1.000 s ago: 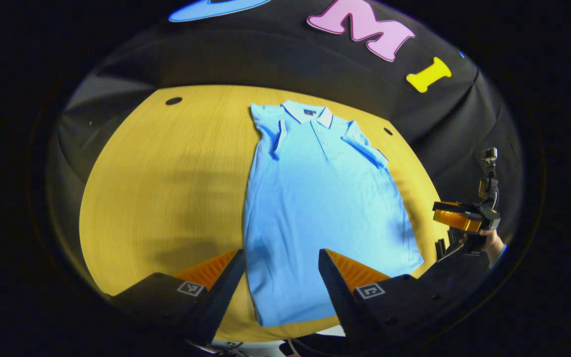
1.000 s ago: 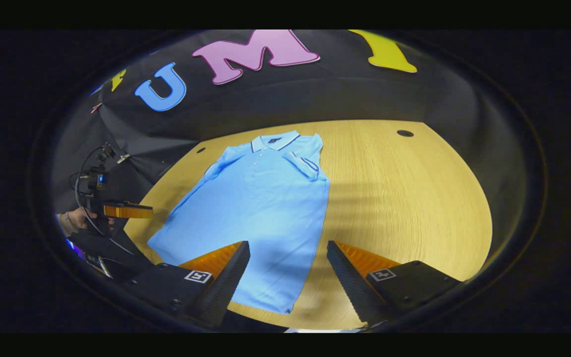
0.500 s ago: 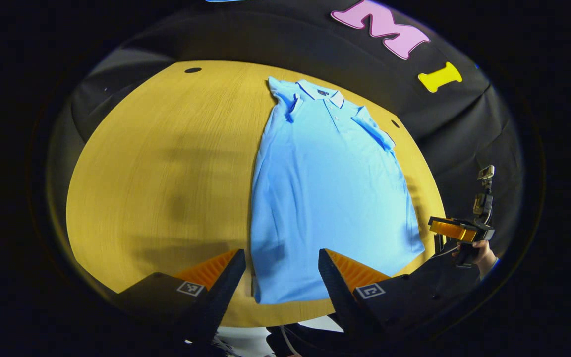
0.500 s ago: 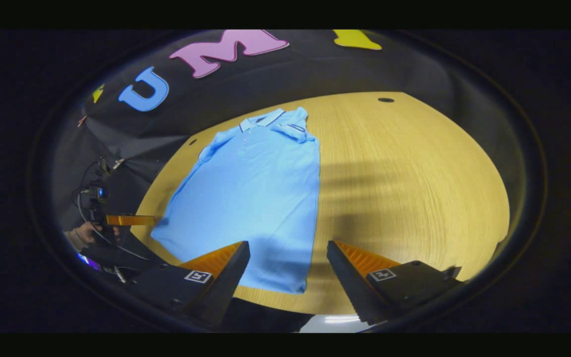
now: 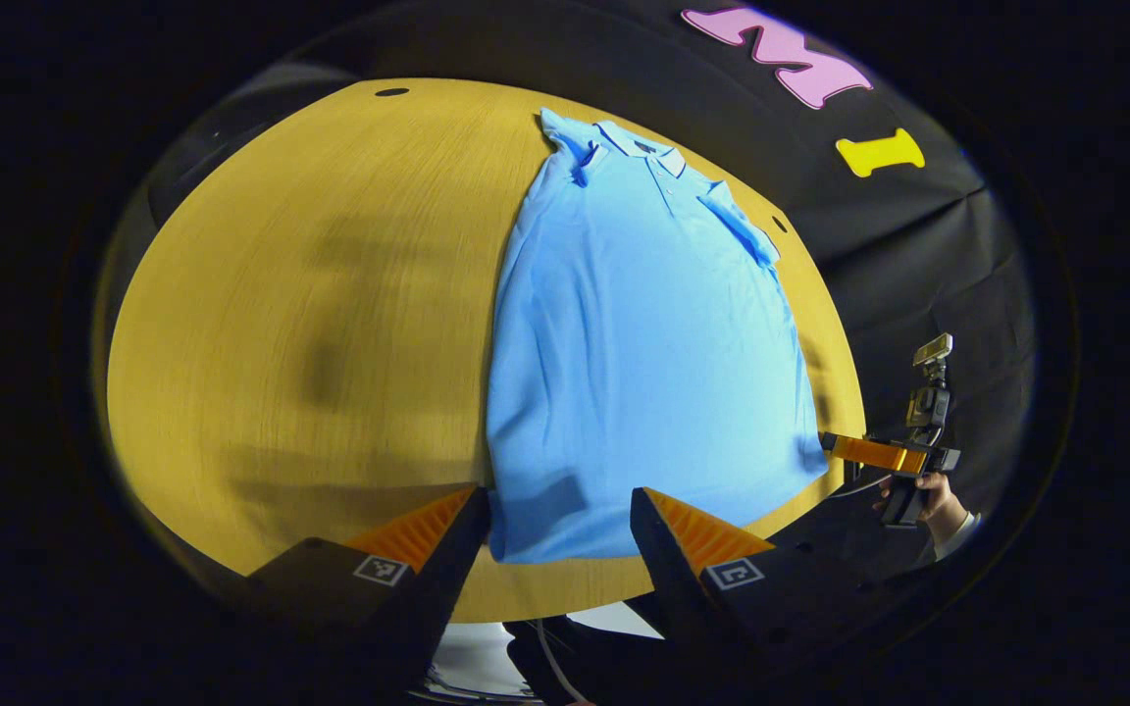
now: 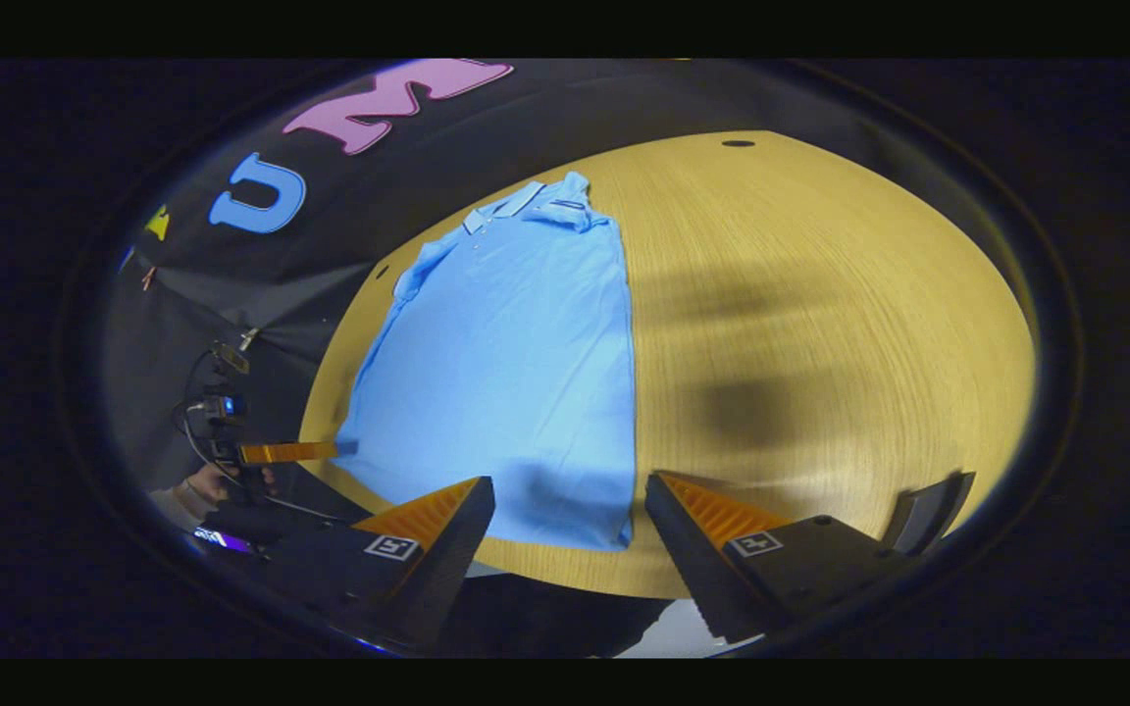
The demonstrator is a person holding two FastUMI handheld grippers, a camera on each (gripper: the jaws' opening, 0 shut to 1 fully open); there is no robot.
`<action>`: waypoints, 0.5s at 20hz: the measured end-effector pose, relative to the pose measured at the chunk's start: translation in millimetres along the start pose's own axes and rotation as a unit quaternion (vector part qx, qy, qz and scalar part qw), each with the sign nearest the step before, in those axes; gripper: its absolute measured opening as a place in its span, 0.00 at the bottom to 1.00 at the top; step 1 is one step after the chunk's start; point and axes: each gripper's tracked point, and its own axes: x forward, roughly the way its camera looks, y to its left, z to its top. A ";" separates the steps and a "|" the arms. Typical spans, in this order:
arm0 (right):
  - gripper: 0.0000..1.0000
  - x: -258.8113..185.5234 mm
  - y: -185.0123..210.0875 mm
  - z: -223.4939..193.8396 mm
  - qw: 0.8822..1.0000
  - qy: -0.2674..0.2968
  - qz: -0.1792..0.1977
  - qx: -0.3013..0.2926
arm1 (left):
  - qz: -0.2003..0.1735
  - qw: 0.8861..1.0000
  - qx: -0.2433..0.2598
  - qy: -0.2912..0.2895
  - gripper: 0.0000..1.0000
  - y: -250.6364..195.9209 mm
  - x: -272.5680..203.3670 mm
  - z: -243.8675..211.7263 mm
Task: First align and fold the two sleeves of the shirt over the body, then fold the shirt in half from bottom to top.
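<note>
Hovering wide apart, both tools (image 5: pixel 557 515) (image 6: pixel 570 505) frame the shirt (image 5: pixel 639 353) hem; the right gripper view adds a chair back (image 6: pixel 928 510).

left gripper view: above hem, facing collar | right gripper view: same | shared: shirt (image 5: pixel 639 343), table (image 5: pixel 310 294)

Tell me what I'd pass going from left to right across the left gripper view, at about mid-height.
Bare yellow wooden tabletop → light blue polo shirt lying flat → narrow strip of the same tabletop at its far edge → the other handheld gripper, its fingers reaching toward the shirt's edge → the hand that holds it.
</note>
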 end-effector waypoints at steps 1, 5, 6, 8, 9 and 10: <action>0.97 -0.1 2.2 -3.6 1.000 0.007 0.008 0.008 | -0.001 1.000 -0.001 0.003 0.94 0.1 -0.4 -0.2; 0.89 2.6 7.2 -13.1 0.999 0.032 0.015 0.029 | 0.001 1.000 0.004 0.028 0.92 1.8 1.0 -5.4; 0.86 3.8 6.8 -15.3 0.998 0.037 0.016 0.038 | 0.000 1.000 0.005 0.031 0.91 2.3 0.5 -4.4; 0.73 8.5 9.4 -16.7 0.997 0.039 0.026 0.062 | 0.001 0.999 0.002 0.038 0.90 5.5 -2.2 -7.3; 0.69 9.9 13.3 -20.2 0.996 0.044 0.036 0.075 | 0.001 0.999 0.000 0.042 0.89 6.5 -2.9 -7.4; 0.68 12.3 13.3 -25.0 0.995 0.050 0.037 0.079 | 0.000 0.999 0.000 0.044 0.89 7.0 -4.0 -6.8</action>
